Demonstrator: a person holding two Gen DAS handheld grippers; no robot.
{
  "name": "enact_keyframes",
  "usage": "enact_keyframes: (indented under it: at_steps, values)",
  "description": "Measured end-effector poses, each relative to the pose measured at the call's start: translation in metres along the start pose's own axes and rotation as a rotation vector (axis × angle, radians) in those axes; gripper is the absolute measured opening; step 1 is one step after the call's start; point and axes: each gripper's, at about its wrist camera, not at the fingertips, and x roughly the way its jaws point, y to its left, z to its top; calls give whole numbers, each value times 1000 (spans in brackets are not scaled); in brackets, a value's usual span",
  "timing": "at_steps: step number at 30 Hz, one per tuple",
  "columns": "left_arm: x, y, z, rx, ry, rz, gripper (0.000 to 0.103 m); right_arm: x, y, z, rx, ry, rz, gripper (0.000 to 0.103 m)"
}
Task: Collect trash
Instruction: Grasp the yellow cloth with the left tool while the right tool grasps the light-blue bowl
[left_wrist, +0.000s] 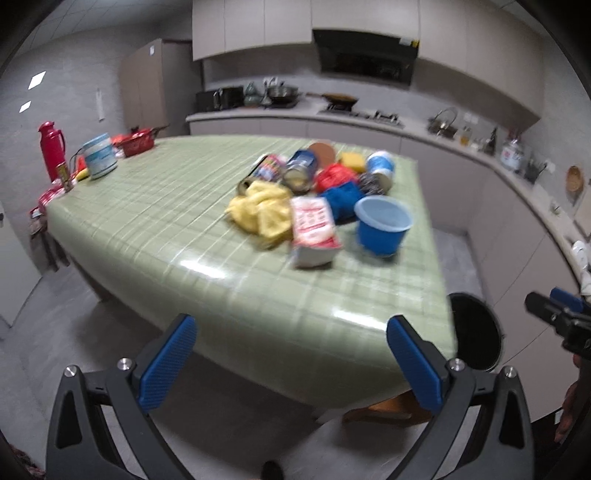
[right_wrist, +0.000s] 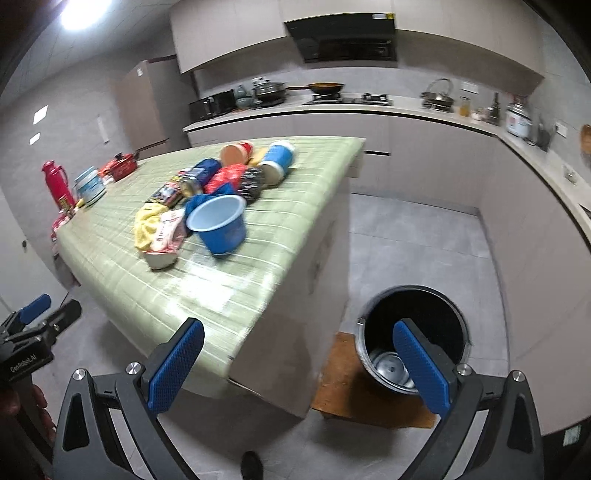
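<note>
A heap of trash sits mid-frame on the green-checked surface, a blue cup at its near edge, while the black bin waits on the floor at lower right. The cup and cans could roll off if nudged carelessly. The left gripper and right gripper hang spread wide, holding and touching nothing.

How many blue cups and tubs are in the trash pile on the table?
3 that I can see: an upright blue tub at the near edge of the pile, a blue cup on its side at the far right, and a dark blue can lying mid-pile. More may be hidden underneath.
</note>
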Motion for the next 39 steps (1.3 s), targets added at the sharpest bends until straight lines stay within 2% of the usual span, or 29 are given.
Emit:
enact_keyframes:
  at_steps: [7, 11, 19, 28, 39]
  values:
    - [32, 37, 14, -66, 17, -43, 103, 41, 43, 20, -47, 18, 18, 103]
    - [54, 48, 23, -53, 35, -46, 103, 63, 60, 29, -48, 29, 11, 103]
    - [97, 64, 40, -50, 69, -105, 102, 109, 85, 41, -49, 56, -6, 102]
    - [152, 65, 65, -12, 117, -158, 99, 169, 94, 55, -20, 109, -41, 88]
    - [194, 67, 95, 14, 150, -206, 99, 209, 88, 89, 27, 88, -91, 86]
